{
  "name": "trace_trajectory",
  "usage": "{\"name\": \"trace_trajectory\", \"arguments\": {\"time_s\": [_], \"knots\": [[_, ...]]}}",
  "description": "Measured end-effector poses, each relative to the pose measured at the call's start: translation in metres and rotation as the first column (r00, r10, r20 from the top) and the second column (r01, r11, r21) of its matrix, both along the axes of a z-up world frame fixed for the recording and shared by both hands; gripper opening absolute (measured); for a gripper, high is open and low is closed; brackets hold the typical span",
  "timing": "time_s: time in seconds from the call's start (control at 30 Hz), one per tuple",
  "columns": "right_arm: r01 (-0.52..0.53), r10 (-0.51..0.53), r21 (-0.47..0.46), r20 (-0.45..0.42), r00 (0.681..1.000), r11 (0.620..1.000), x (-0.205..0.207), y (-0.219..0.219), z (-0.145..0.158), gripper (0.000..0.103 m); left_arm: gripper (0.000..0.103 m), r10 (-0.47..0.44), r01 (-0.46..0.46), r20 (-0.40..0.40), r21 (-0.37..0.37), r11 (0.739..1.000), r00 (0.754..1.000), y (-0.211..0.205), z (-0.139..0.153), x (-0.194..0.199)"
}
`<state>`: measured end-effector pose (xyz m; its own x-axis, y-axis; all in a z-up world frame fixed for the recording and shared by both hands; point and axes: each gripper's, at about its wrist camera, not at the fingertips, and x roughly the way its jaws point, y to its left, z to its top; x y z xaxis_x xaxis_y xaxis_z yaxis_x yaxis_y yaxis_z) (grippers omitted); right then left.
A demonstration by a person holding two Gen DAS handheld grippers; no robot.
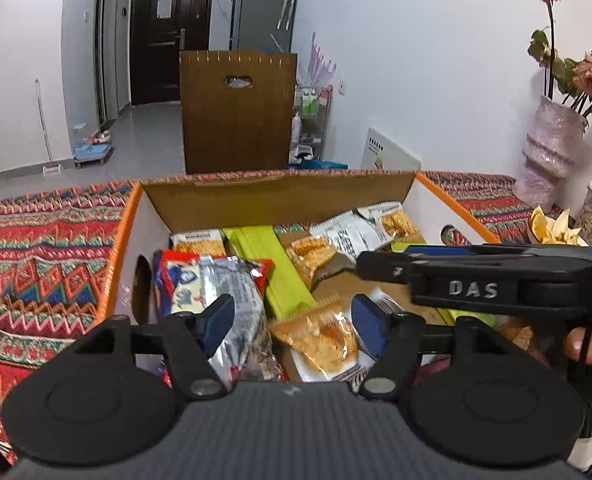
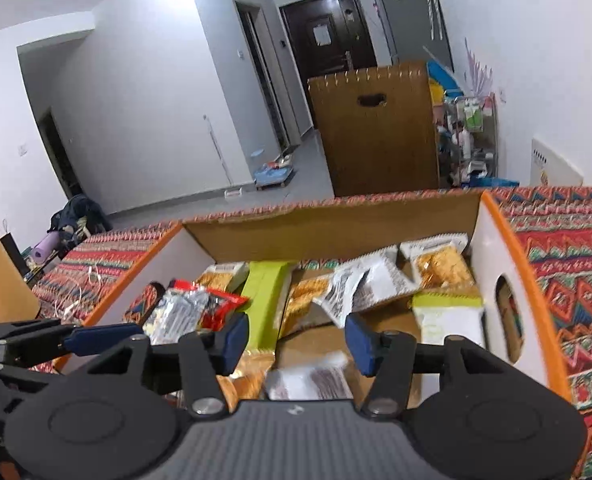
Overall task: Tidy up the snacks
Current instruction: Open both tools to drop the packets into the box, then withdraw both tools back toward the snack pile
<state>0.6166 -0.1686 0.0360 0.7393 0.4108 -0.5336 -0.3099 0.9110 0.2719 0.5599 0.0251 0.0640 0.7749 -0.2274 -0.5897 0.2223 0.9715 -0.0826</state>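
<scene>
A: What does your left view give you that the right lacks?
B: The vase (image 1: 548, 152) of flowers; your right view alone shows the purple mat (image 2: 46, 249) on the floor.
A: Snacks?
B: All inside the cardboard box (image 1: 280, 196) on the patterned cloth (image 1: 44, 248). The green bar (image 1: 272, 268) runs lengthwise, pointing at the far wall.
A: Fingers?
B: Your left gripper (image 1: 292, 320) is spread, empty, over an orange packet (image 1: 320, 336). Your right gripper (image 2: 296, 340) is spread, empty.
</scene>
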Motion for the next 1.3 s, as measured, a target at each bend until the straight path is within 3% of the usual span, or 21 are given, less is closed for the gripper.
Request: {"name": "trace_trajectory", "arguments": {"time_s": [0.2,0.3,0.47,0.57,0.63,0.83,1.1,1.3], "knots": [[0.036,-0.032,-0.059,0.080,0.996,0.998,-0.029,-0.011,0.026,0.053,0.070,0.060,-0.058,0.034,-0.045,0.997,0.998,0.019,0.022,-0.024],[0.040,-0.030,-0.099,0.098,0.995,0.994,-0.052,-0.018,0.038,0.053,0.070,0.076,-0.074,0.040,-0.034,0.997,0.996,0.027,0.031,-0.048],[0.057,-0.026,-0.201,0.154,0.988,0.978,-0.107,-0.030,0.055,0.055,0.077,0.103,-0.101,0.066,-0.026,0.995,0.993,0.036,0.043,-0.099],[0.060,-0.019,-0.228,0.178,0.984,0.972,-0.147,-0.039,0.061,0.064,0.077,0.118,-0.118,0.063,-0.002,0.993,0.991,0.036,0.043,-0.132],[0.058,-0.010,-0.251,0.188,0.982,0.966,-0.173,-0.044,0.062,0.064,0.077,0.127,-0.127,0.059,-0.008,0.992,0.990,0.038,0.042,-0.155],[0.047,0.015,-0.295,0.208,0.978,0.954,-0.248,-0.051,0.057,0.065,0.082,0.145,-0.142,0.060,-0.045,0.989,0.988,0.037,0.038,-0.229],[0.055,0.005,-0.285,0.205,0.979,0.957,-0.340,-0.055,0.033,0.068,0.084,0.172,-0.169,0.046,-0.071,0.983,0.984,0.021,0.017,-0.321],[0.070,-0.031,-0.238,0.164,0.986,0.969,-0.390,-0.066,0.007,0.068,0.089,0.170,-0.170,-0.011,-0.083,0.982,0.985,0.010,-0.009,-0.369]]}}
